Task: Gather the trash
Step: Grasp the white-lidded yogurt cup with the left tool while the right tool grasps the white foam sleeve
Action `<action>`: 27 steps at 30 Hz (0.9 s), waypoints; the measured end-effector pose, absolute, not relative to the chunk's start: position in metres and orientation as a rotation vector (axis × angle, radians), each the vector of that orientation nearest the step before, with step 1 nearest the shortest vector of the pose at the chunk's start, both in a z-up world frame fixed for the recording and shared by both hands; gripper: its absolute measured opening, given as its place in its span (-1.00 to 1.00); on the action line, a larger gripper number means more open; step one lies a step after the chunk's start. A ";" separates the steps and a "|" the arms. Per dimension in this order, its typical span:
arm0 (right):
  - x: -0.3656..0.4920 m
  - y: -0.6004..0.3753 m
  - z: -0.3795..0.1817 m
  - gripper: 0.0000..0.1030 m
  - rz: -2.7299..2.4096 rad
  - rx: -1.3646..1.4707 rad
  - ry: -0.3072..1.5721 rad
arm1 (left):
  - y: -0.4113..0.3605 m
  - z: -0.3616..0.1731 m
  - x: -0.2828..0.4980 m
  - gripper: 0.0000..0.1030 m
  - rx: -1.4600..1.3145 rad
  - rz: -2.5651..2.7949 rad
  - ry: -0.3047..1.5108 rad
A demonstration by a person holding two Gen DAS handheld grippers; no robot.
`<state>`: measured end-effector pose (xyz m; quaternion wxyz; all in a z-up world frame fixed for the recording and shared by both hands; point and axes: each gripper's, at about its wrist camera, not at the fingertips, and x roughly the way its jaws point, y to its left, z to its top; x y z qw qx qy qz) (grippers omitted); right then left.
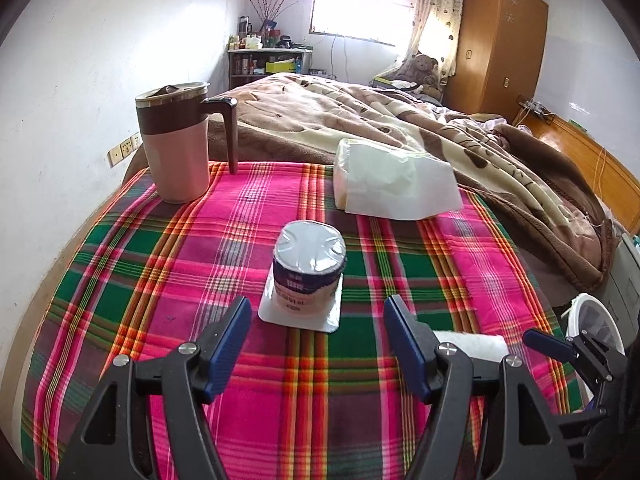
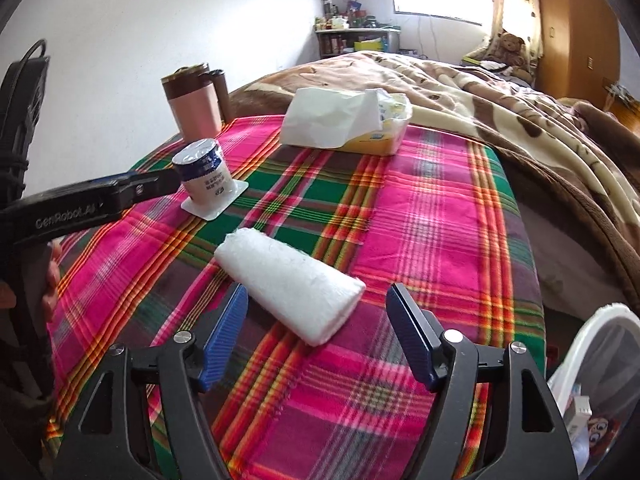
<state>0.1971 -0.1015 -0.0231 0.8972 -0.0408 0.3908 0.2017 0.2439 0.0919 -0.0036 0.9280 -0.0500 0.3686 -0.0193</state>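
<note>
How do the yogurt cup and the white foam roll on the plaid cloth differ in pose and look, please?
The yogurt cup stands upside down on its wide rim, while the white foam roll lies on its side. The cup carries dark blue printing; the roll is plain white. The cup sits before the open left tongs, the roll before the open right tongs. Both rest on the plaid cloth, ungrasped.

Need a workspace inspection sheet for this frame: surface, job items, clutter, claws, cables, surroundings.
Surface: plaid cloth over the table, beside a bed.
Job's things: upside-down yogurt cup and white foam piece on the cloth; white bin at right edge, some trash inside.
Clutter: pink mug, tissue pack.
Claws: left claw open, facing the cup; right claw open, just short of the foam.
Cables: one hanging under the window.
Surroundings: blanket, wardrobe, teddy bear.
</note>
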 end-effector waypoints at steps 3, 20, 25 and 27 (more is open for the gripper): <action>0.200 -0.092 -0.027 0.44 0.426 -0.137 0.816 | 0.093 -0.007 0.254 0.37 -0.105 -0.042 0.767; 0.223 -0.088 -0.037 0.44 0.405 -0.154 0.900 | 0.095 -0.026 0.291 0.36 -0.106 -0.025 0.815; 0.231 -0.096 -0.038 0.44 0.377 -0.100 0.911 | 0.097 -0.030 0.298 0.35 -0.106 -0.012 0.824; 0.232 -0.097 -0.039 0.44 0.376 -0.084 0.915 | 0.097 -0.032 0.298 0.32 -0.111 -0.017 0.824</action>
